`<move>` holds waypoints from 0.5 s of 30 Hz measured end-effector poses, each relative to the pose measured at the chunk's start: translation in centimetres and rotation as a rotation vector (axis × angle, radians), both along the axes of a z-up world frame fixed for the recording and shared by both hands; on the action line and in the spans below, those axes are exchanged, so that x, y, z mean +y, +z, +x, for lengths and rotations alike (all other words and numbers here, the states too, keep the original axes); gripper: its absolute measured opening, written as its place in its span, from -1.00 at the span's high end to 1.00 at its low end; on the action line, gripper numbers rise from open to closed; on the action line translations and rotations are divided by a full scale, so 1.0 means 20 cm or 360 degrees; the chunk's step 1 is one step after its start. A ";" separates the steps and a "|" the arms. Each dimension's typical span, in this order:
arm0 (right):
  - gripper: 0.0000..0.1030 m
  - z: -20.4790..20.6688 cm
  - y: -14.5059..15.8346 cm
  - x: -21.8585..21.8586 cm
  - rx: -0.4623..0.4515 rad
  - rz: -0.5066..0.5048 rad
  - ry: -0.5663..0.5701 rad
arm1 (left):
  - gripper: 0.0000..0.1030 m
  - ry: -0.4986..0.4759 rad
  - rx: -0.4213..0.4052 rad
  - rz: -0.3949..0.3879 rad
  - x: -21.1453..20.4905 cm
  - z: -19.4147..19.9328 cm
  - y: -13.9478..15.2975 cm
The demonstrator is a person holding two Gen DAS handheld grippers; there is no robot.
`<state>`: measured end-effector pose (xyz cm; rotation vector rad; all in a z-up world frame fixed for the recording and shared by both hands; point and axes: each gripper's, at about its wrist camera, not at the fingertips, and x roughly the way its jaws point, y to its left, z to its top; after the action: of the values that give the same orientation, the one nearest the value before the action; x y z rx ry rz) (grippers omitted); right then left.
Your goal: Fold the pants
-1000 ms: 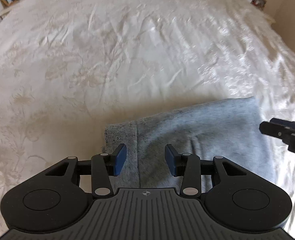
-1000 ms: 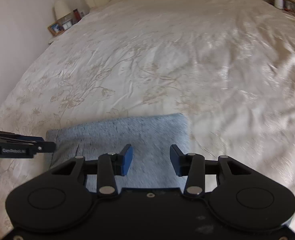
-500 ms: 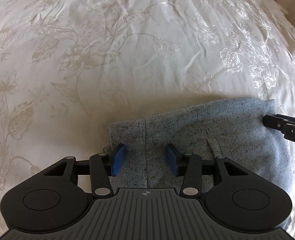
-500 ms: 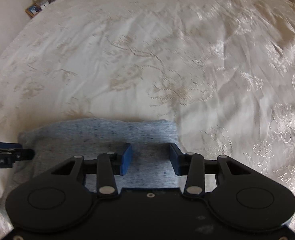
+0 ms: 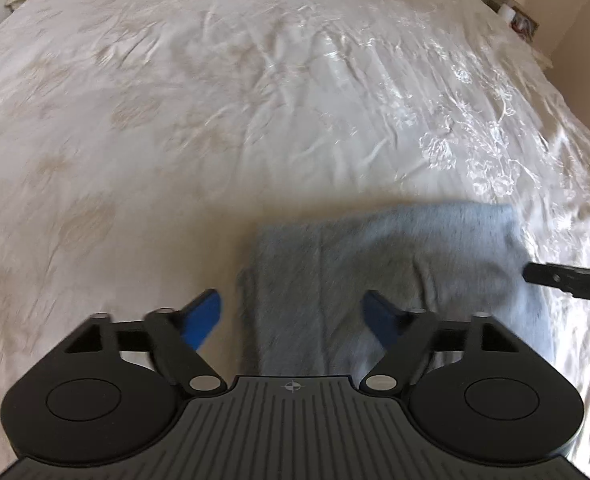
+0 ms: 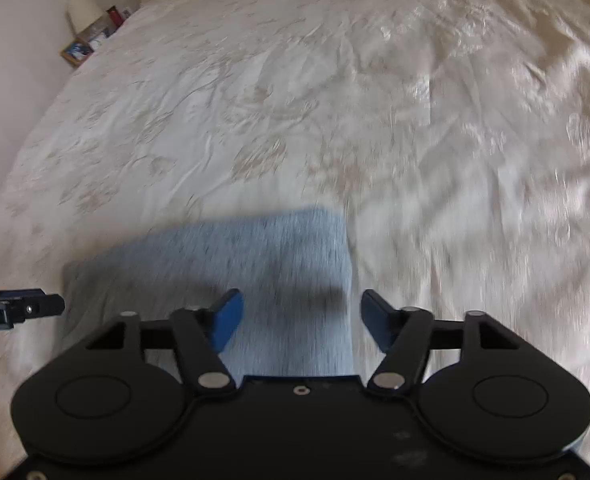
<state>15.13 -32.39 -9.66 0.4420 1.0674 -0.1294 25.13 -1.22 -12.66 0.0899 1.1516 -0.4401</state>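
So the bed (image 5: 175, 128) fills pretty much everything in both views, covered in a shiny cream bedspread (image 6: 435, 128) with a pale floral pattern and lots of wrinkles. Both shots are motion-blurred, so fine detail is a bit mushy.

The pants (image 5: 395, 264) are grey-blue sweatpants, already folded down into a compact rectangle, lying flat on the bedspread at the near edge of the bed, right under the two grippers. In the right wrist view the pants (image 6: 255, 264) look bluer and their right edge runs straight down between the gripper's fingers.

Left gripper (image 5: 293, 316): its jaws have just swung apart and now stand wide, nothing pinched. The left blue pad (image 5: 203, 320) is off the pants over bare bedspread, the other one over the fabric, so the pants' left edge sits between them.

Right gripper (image 6: 301, 316): same deal, jaws just been opening, released, with the pants' right side between them but not pressed.

Each gripper's tip pokes into the other's view beside the pants.

Off past the bed's far corners there's a picture frame (image 6: 77, 50) and a lamp (image 6: 83, 8), plus other small clutter I can't make out.
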 end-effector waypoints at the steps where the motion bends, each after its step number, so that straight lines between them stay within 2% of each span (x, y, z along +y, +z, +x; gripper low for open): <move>1: -0.52 -0.03 0.00 0.00 0.0003 0.0015 0.0010 | -0.64 0.0009 0.0027 -0.0005 0.02 -0.01 -0.01; 4: -0.56 -0.12 -0.04 0.01 0.0030 0.0042 0.0035 | -0.80 0.0013 0.0114 -0.0015 0.06 -0.04 -0.08; 7: -0.56 -0.15 -0.09 0.01 0.0070 0.0086 0.0044 | -0.81 -0.0014 0.0181 0.0001 0.05 -0.05 -0.16; 11: -0.57 -0.13 -0.16 0.03 0.0089 0.0169 0.0086 | -0.87 -0.0030 0.0291 -0.0119 -0.01 0.00 -0.28; 12: -0.57 -0.11 -0.18 0.04 0.0090 0.0188 0.0100 | -0.94 -0.0031 0.0311 -0.0142 -0.03 0.01 -0.30; 15: -0.61 -0.06 -0.22 0.05 0.0079 0.0228 0.0137 | -0.99 -0.0073 0.0320 -0.0185 -0.10 0.05 -0.35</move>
<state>13.88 -31.31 -14.15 0.5232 1.1471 0.0126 26.06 -3.17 -19.61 -0.0297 1.3207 -0.5656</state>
